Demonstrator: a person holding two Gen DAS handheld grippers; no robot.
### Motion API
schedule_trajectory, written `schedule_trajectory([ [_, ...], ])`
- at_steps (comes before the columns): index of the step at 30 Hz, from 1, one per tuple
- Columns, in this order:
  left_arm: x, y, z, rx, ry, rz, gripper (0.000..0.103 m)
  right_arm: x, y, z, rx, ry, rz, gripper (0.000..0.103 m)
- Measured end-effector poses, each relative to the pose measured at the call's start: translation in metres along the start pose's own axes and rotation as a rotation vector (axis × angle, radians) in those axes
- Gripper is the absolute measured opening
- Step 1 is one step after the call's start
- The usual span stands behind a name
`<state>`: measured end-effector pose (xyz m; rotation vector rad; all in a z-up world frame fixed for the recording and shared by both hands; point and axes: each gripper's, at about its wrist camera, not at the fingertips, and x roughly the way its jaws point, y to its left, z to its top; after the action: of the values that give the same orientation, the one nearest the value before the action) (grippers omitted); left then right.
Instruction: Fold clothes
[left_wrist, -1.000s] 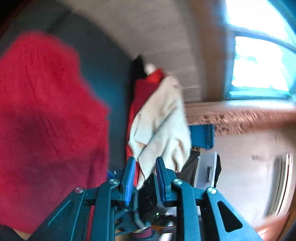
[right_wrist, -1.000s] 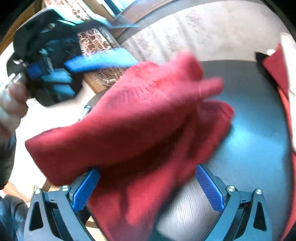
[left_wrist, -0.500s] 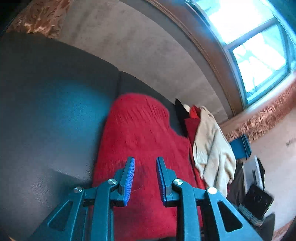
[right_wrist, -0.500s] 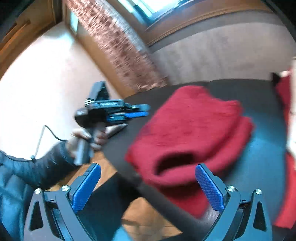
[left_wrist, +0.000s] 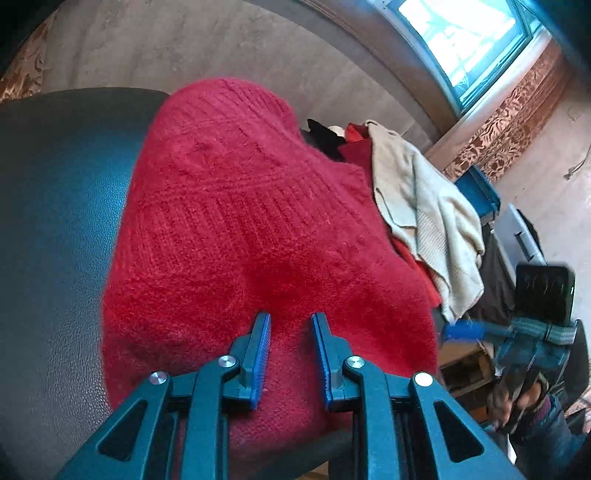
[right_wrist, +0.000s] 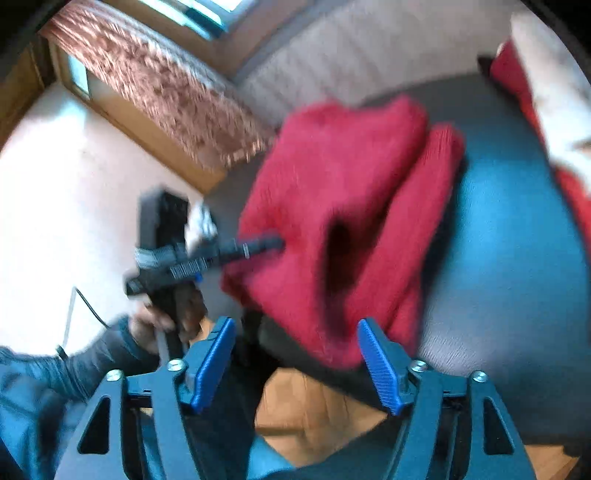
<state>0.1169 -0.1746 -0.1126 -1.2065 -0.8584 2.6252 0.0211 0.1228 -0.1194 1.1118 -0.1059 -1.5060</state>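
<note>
Dark leather-look seat (left_wrist: 55, 258) fills the left wrist view, a pale upholstered back behind it and a window at one o'clock. On the seat lies the red knitted sweater (left_wrist: 251, 229), already doubled into a thick bundle. The left gripper (left_wrist: 290, 354) hovers low over the sweater's near edge, jaws narrowly parted, nothing visibly pinched between the pads. At two to three o'clock sits a pile of other clothes: one cream garment (left_wrist: 424, 206) on top, something red and something black beneath. At four o'clock the other gripper shows, blurred.

Blurred wall and patterned curtain back the right wrist view. One red sweater (right_wrist: 343, 221) lies at twelve o'clock, an open pocket in its fold. The right gripper (right_wrist: 295, 358) is off the seat's edge, jaws wide but closing on nothing. To fold well, I judge it should slide under the loose near edge before pinching, while the left one pins the bundle. Two grippers, one sweater being folded.
</note>
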Motion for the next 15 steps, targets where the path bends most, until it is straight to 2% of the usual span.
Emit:
schedule_trajectory([
  [2,-0.002,0.002,0.0,-0.019,-0.011,-0.018,0.022,-0.006,0.005,0.02,-0.011,-0.071,-0.006,0.082],
  [4,-0.009,0.008,-0.002,-0.023,-0.022,-0.025,0.022,-0.004,0.0,0.04,-0.001,-0.129,-0.035,0.093],
  [6,-0.011,0.004,-0.001,-0.009,-0.038,-0.027,0.022,0.005,-0.013,0.061,0.028,-0.174,-0.079,0.094],
  [11,-0.02,0.007,-0.001,0.017,-0.05,-0.041,0.023,0.049,-0.049,0.089,0.15,-0.178,-0.173,0.093],
  [15,-0.018,0.004,-0.003,0.034,-0.063,-0.057,0.024,0.071,-0.062,0.1,0.19,-0.185,-0.182,0.084],
])
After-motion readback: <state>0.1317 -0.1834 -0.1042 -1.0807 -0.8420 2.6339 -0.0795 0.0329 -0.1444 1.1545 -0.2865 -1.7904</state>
